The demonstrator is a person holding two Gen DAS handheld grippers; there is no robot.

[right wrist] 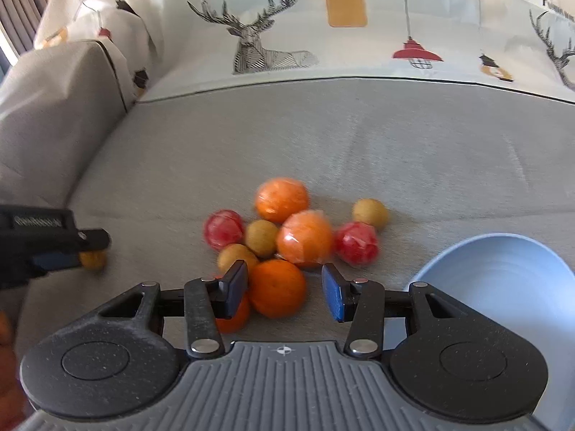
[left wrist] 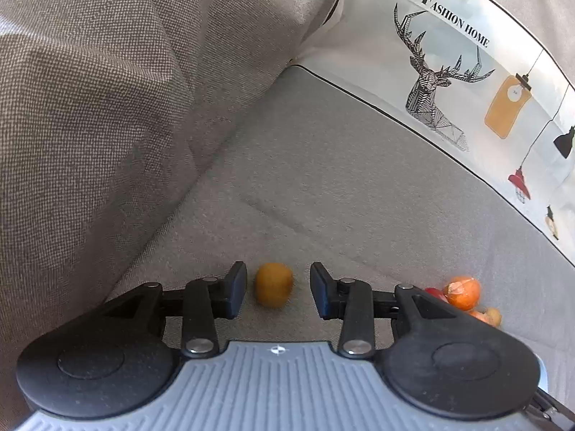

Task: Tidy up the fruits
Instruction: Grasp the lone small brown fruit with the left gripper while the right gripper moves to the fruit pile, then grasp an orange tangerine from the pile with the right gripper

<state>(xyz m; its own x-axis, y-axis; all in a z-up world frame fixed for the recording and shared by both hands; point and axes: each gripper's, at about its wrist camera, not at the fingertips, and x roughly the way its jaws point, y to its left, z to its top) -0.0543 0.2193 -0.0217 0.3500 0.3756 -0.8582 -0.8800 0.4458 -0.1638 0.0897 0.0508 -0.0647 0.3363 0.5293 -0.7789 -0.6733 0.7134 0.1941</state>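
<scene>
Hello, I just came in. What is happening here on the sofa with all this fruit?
A person holding a gripper in each hand is sorting fruit on a grey sofa seat. The left gripper is open around a single yellow-brown fruit, apart from the pile, without touching it. The right gripper is open over an orange at the near edge of the pile. A light blue bowl waits at the right; no fruit shows in the visible part.

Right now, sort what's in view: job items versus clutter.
Job: yellow fruit between the open left tool; fruit pile; orange between the open right tool; blue bowl.

Lying about: printed cloth; grey cushion; sofa seat.
</scene>
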